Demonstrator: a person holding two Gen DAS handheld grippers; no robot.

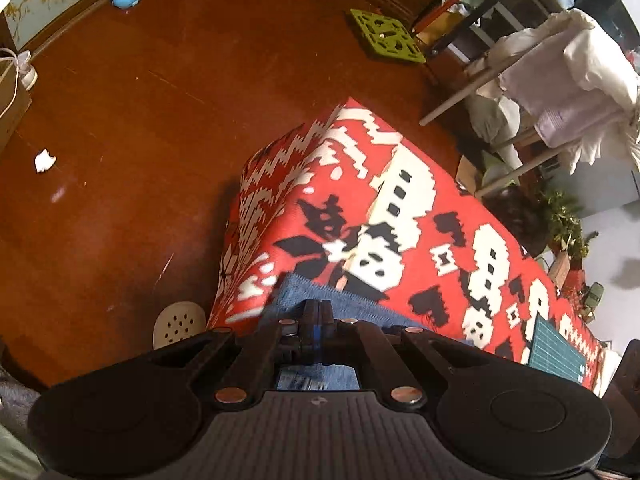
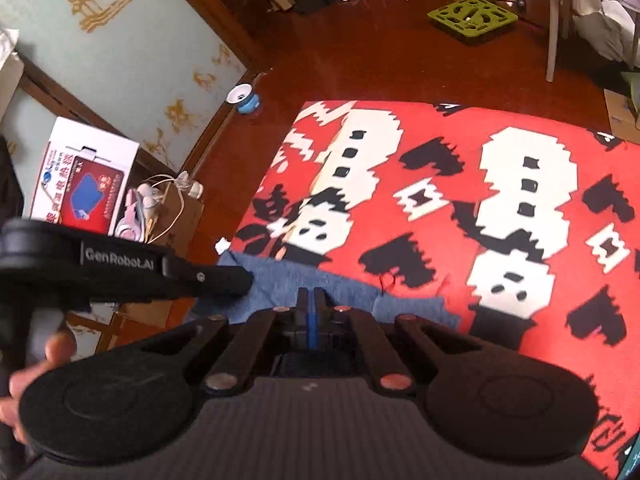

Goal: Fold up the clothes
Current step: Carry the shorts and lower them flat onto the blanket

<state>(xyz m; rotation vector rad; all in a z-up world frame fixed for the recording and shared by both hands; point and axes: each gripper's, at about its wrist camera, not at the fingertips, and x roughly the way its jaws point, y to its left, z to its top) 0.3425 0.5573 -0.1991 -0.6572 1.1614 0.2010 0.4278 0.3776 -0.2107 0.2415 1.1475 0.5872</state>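
Here both tools pinch the blue cloth [image 2: 352, 292] at the near edge of the red patterned surface [image 2: 460, 200]: the right tool [image 2: 311, 300] clamped on it, the left tool [image 1: 317, 312] likewise. Beyond, a green trivet [image 2: 472, 16] lies on the floor.

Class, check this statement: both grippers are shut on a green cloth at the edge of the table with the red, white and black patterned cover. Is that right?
Not quite: the cloth is blue, not green. The right wrist view shows the right gripper shut on the blue cloth, with the left gripper pinching its far corner. The rest stands: it lies at the edge of the patterned table cover.
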